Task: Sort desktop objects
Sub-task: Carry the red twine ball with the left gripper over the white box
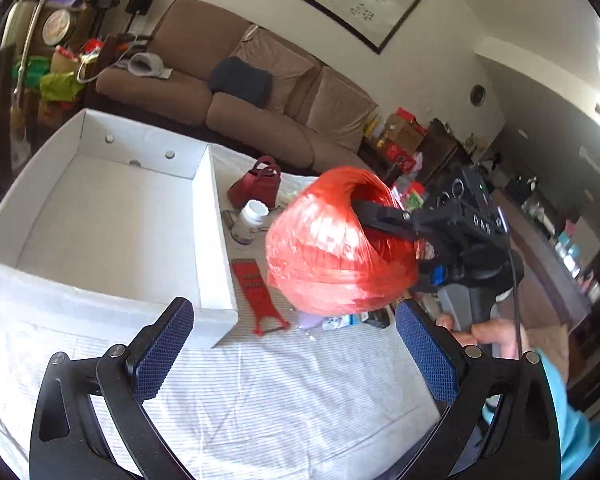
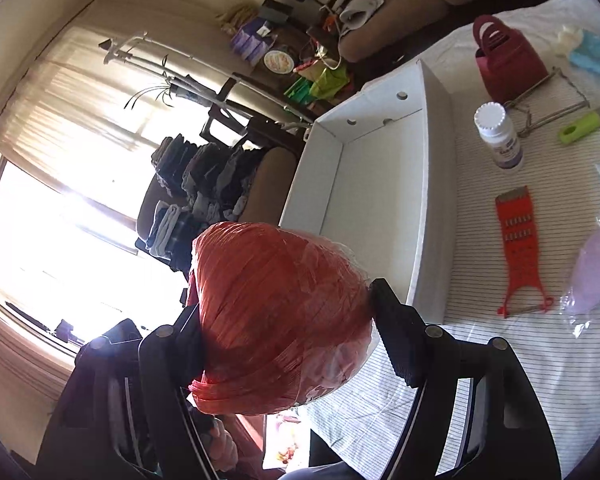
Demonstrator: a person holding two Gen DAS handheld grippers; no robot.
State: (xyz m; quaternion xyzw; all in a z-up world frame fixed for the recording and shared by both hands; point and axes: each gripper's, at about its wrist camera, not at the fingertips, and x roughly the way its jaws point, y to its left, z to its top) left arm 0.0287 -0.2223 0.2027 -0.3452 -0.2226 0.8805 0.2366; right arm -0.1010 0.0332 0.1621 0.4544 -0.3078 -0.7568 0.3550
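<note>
My right gripper (image 2: pixel 284 320) is shut on a big ball of red plastic twine (image 2: pixel 280 320) and holds it in the air over the striped cloth. In the left wrist view the twine ball (image 1: pixel 332 248) hangs right of the white cardboard box (image 1: pixel 212 240), with the right gripper (image 1: pixel 384 220) clamped on it. My left gripper (image 1: pixel 296 344) is open and empty, low over the cloth in front of the box. The box (image 2: pixel 436 200) shows nothing inside.
On the cloth lie a red grater (image 1: pixel 256 284), a white pill bottle (image 1: pixel 250 218), a dark red small handbag (image 1: pixel 260 184), a lilac pouch (image 2: pixel 592 272), a green-handled tool (image 2: pixel 584 126) and a wire rack (image 2: pixel 548 104). A brown sofa (image 1: pixel 260 92) stands behind the table.
</note>
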